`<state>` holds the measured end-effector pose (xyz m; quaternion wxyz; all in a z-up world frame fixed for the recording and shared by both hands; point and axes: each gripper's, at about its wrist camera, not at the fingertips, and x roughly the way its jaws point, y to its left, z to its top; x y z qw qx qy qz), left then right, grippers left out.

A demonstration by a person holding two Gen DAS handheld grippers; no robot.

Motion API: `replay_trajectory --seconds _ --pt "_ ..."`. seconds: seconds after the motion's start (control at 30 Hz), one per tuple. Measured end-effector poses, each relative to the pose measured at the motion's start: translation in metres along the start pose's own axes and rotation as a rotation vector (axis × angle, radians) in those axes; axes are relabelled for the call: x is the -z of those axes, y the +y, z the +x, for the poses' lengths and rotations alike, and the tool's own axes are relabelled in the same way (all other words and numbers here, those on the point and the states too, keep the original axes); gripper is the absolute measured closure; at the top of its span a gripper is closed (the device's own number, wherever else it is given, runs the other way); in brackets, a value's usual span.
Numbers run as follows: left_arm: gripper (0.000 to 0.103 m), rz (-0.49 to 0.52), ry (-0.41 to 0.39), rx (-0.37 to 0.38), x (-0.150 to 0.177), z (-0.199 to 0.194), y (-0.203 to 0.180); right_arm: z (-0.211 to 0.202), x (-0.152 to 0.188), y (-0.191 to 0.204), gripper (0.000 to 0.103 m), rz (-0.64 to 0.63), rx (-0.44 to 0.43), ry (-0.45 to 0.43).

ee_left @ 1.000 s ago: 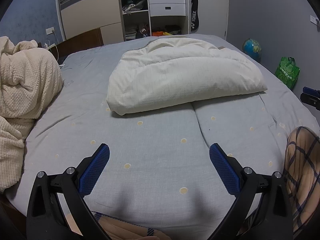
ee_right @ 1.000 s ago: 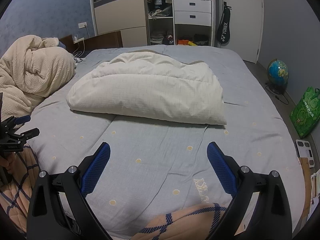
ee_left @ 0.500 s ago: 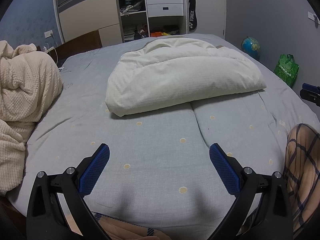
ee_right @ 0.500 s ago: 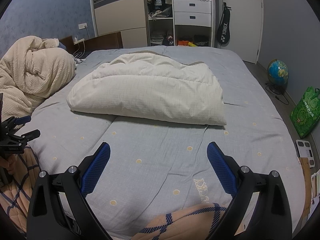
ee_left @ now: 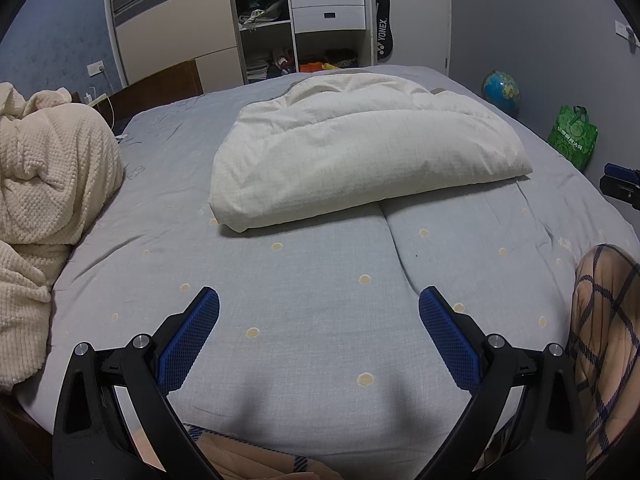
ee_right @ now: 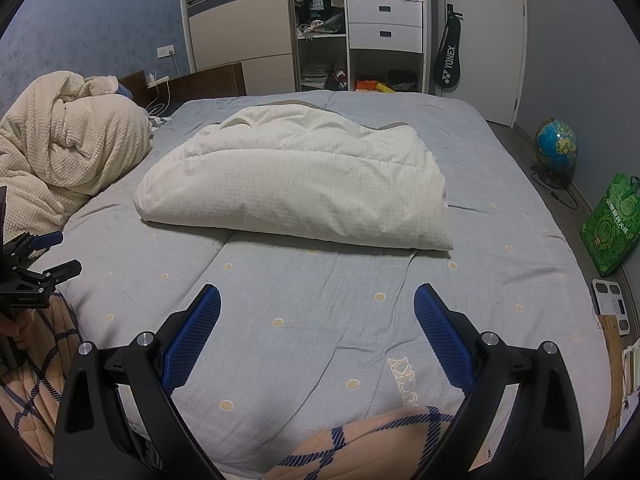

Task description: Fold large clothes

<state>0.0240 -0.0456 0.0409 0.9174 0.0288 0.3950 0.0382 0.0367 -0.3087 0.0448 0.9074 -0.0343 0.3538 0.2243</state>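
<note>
A folded cream quilt (ee_left: 360,152) lies across the middle of the grey dotted bed (ee_left: 300,280); it also shows in the right wrist view (ee_right: 296,184). My left gripper (ee_left: 319,312) is open and empty, low over the bed's near edge, well short of the quilt. My right gripper (ee_right: 317,308) is open and empty too, at the near edge further right. A peach plaid fabric (ee_right: 360,444) sits below the right gripper and at the right edge of the left wrist view (ee_left: 604,340); whether it is a garment or the person's clothing I cannot tell.
A bunched cream waffle blanket (ee_left: 44,200) is heaped on the bed's left side (ee_right: 60,164). A wardrobe and white drawers (ee_right: 384,24) stand behind the bed. A globe (ee_right: 556,144), a green bag (ee_right: 612,228) and a scale (ee_right: 610,304) are on the floor at right.
Both grippers have stayed open. The left wrist view has shifted slightly, with the quilt a touch further off. The right wrist view is almost the same.
</note>
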Motion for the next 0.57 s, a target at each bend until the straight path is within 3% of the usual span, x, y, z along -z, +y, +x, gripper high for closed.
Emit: replay_trajectory --seconds 0.57 --pt "0.007 0.019 -0.001 0.021 0.0003 0.0002 -0.0003 0.0005 0.0000 -0.0005 0.010 0.000 0.000 0.001"
